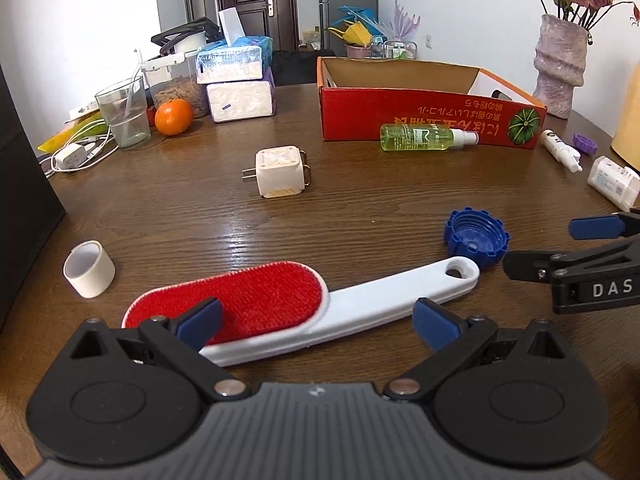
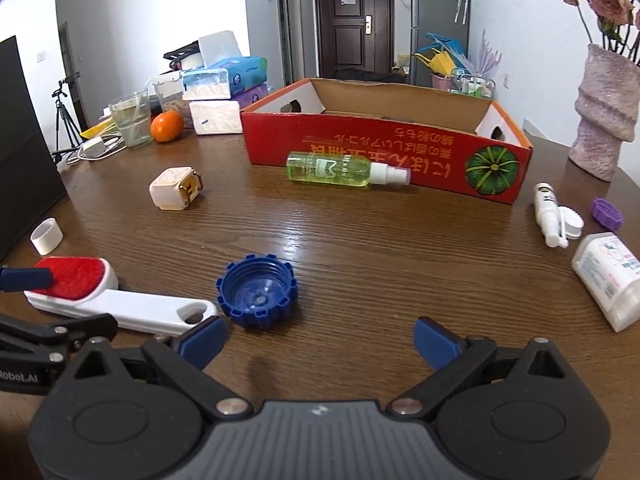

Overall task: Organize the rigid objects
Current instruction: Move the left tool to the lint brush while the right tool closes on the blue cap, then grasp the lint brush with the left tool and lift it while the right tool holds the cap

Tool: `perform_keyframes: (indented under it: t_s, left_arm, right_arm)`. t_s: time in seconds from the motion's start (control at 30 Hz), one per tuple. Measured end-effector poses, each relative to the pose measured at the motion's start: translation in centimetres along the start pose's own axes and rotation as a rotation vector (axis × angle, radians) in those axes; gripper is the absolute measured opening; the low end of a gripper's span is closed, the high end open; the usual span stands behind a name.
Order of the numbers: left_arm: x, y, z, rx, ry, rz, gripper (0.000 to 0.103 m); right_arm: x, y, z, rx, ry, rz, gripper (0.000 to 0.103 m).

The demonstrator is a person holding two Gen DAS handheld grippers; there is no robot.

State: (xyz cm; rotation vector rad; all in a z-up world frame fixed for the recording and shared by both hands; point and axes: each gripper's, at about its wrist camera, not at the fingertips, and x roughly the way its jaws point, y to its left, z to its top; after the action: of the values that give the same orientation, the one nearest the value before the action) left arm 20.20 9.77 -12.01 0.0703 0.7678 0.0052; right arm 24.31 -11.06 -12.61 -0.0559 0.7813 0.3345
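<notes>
Left gripper (image 1: 316, 326), jaws spread wide and empty, straddles the lint brush (image 1: 280, 312) lying flat at the table's (image 1: 360, 200) near edge — closing across the white handle just behind the red pad should give the steadiest grip. Right gripper (image 2: 320, 342) hangs wide too, near the blue cap (image 2: 257, 291); the red box (image 2: 384, 152) waits beyond.

A lived-in home: ahead stand a wooden table (image 2: 360, 240), tissue packs (image 2: 224, 80), flower vase (image 2: 600, 120) and panelled door (image 2: 352, 20).
</notes>
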Motion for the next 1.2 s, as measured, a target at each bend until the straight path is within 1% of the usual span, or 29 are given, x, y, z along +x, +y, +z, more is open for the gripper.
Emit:
perform_keyframes:
  t_s: [0.17, 0.33, 0.43, 0.63, 0.73, 0.8, 0.87, 1.03, 1.2]
  left_arm:
    - [0.3, 0.4, 0.2, 0.019, 0.000, -0.001, 0.103]
    - [0.4, 0.9, 0.4, 0.030, 0.002, 0.003, 0.103]
    - [0.5, 1.3, 0.4, 0.030, 0.004, 0.011, 0.103]
    - [0.6, 1.7, 0.5, 0.033, 0.005, 0.011, 0.103]
    - [0.4, 1.8, 0.5, 0.039, 0.001, 0.008, 0.103]
    - [0.2, 1.8, 0.5, 0.043, 0.001, 0.010, 0.103]
    - [0.2, 1.8, 0.5, 0.045, 0.003, 0.012, 0.103]
    - [-0.1, 1.7, 0.6, 0.059, 0.002, 0.010, 0.103]
    - [-0.2, 1.6, 0.6, 0.102, 0.004, -0.002, 0.103]
  right_arm:
    - [1.3, 0.4, 0.4, 0.022, 0.005, 0.039, 0.095]
    - [2.1, 1.2, 0.8, 0.024, -0.014, 0.049, 0.093]
    - [2.7, 1.2, 1.1, 0.046, -0.011, 0.055, 0.090]
    - [3.3, 1.5, 1.3, 0.061, -0.020, 0.062, 0.082]
    - [3.5, 1.5, 1.4, 0.065, -0.021, 0.086, 0.071]
    - [3.4, 1.6, 1.5, 0.067, -0.021, 0.110, 0.057]
    - [3.3, 1.7, 1.6, 0.064, -0.028, 0.114, 0.054]
    - [2.8, 2.0, 1.4, 0.052, -0.040, 0.113, 0.054]
    - [2.1, 1.5, 1.4, 0.069, -0.066, 0.111, 0.054]
